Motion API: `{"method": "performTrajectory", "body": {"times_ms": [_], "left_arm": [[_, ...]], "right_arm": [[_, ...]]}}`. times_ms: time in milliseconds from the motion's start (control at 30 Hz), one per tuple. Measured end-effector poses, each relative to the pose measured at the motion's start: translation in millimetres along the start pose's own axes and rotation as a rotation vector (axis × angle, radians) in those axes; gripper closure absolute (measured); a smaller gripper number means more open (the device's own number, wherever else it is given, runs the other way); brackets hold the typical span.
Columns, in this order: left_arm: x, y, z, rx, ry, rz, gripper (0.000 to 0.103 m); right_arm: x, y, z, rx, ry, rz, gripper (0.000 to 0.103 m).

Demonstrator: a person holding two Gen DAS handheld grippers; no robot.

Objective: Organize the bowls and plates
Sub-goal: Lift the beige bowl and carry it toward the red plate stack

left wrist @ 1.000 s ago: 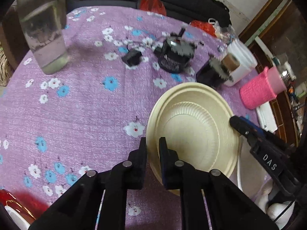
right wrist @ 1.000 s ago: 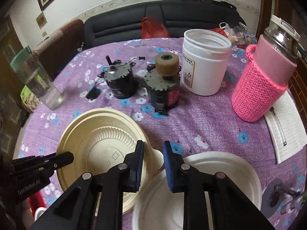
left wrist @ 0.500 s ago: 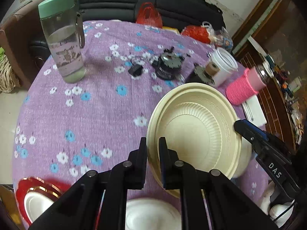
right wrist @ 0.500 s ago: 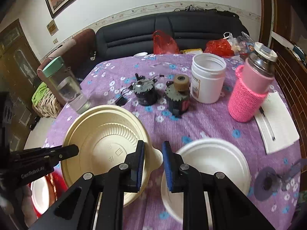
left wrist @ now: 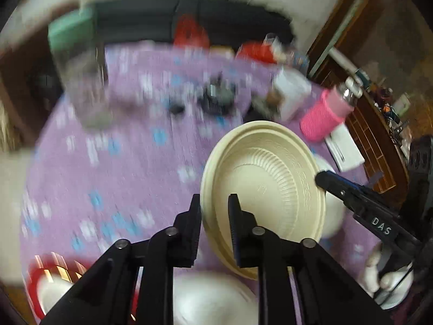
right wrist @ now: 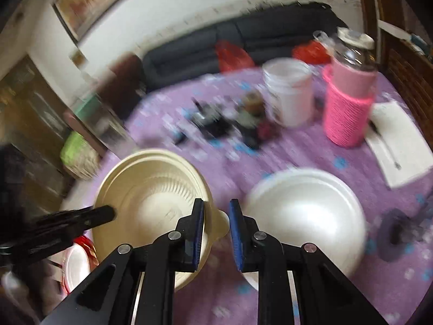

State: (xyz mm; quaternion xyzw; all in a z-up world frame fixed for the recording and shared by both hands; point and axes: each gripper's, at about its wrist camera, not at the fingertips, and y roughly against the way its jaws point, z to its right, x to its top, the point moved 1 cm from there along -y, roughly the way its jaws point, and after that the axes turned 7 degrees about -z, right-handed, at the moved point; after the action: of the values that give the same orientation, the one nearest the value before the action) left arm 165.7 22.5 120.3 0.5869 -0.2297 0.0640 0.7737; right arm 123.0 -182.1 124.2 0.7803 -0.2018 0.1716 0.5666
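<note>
A stack of cream bowls (left wrist: pixel 262 189) is held up in the air between both grippers, above the purple flowered table (left wrist: pixel 113 162). My left gripper (left wrist: pixel 215 211) is shut on its near rim. My right gripper (right wrist: pixel 216 216) is shut on the rim tab of the same stack (right wrist: pixel 151 197). A white foam bowl (right wrist: pixel 305 214) sits on the table below and right of the right gripper; another white bowl (left wrist: pixel 213 298) lies under the left gripper. A red plate with a white bowl in it (left wrist: pixel 51 284) is at the lower left. Both views are blurred.
On the far side of the table stand a green-lidded water bottle (left wrist: pixel 78 73), two dark motor parts (right wrist: pixel 222 119), a white tub (right wrist: pixel 286 92) and a pink-sleeved bottle (right wrist: pixel 349 94). A white notepad (right wrist: pixel 397 140) lies at the right edge. A black sofa (right wrist: pixel 238 43) is behind.
Both grippers have risen with the cream bowl stack, from near the tabletop to well above it. The view now sweeps fast and blurs. The grips are unchanged.
</note>
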Motion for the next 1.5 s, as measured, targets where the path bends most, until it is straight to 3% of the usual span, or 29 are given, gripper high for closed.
{"method": "performTrajectory", "body": {"times_ms": [33, 67, 100, 233, 467, 733, 767, 833, 900, 967, 1067, 1133, 1200, 1267, 1367, 1500], "left_arm": [[3, -14, -8, -0.023, 0.013, -0.061, 0.069], [2, -25, -15, -0.058, 0.055, -0.123, 0.075], [0, -32, -20, -0.092, 0.084, -0.15, 0.081], [-4, -38, -36, -0.102, 0.111, -0.137, 0.081], [-1, -34, -42, -0.137, 0.145, -0.086, 0.072], [-6, -72, -35, -0.121, 0.166, -0.153, 0.071], [-7, -75, -35, -0.121, 0.169, -0.16, 0.071], [-8, -82, -34, -0.111, 0.162, -0.172, 0.071], [-9, -86, -34, -0.107, 0.158, -0.183, 0.068], [-10, -92, -32, -0.107, 0.154, -0.193, 0.066], [-10, -99, -26, -0.117, 0.136, -0.211, 0.067], [-10, -103, -20, -0.128, 0.118, -0.223, 0.067], [-10, -103, -15, -0.135, 0.102, -0.227, 0.07], [-9, -101, -13, -0.123, 0.096, -0.217, 0.071], [-8, -96, -16, -0.11, 0.107, -0.205, 0.072], [-6, -79, -20, -0.129, 0.12, -0.166, 0.076]], "right_arm": [[3, -16, -6, -0.127, 0.036, -0.035, 0.093], [3, -28, -9, -0.152, 0.041, -0.062, 0.097], [1, -33, -10, -0.121, 0.022, -0.059, 0.1], [2, -44, -11, -0.043, 0.007, -0.037, 0.101], [6, -41, -2, -0.033, -0.008, -0.013, 0.101], [12, -61, -6, -0.084, 0.038, -0.064, 0.099], [13, -65, -8, -0.095, 0.046, -0.07, 0.095], [16, -68, -9, -0.132, 0.055, -0.064, 0.079], [18, -69, -8, -0.162, 0.06, -0.036, 0.044], [20, -67, -7, -0.176, 0.068, -0.015, 0.037], [22, -76, -11, -0.16, 0.097, -0.062, 0.037], [22, -82, -16, -0.18, 0.127, -0.08, 0.044], [23, -90, -18, -0.181, 0.14, -0.109, 0.061], [23, -97, -20, -0.207, 0.157, -0.128, 0.063], [22, -97, -18, -0.218, 0.153, -0.14, 0.08], [22, -83, -13, -0.156, 0.107, -0.117, 0.081]]}}
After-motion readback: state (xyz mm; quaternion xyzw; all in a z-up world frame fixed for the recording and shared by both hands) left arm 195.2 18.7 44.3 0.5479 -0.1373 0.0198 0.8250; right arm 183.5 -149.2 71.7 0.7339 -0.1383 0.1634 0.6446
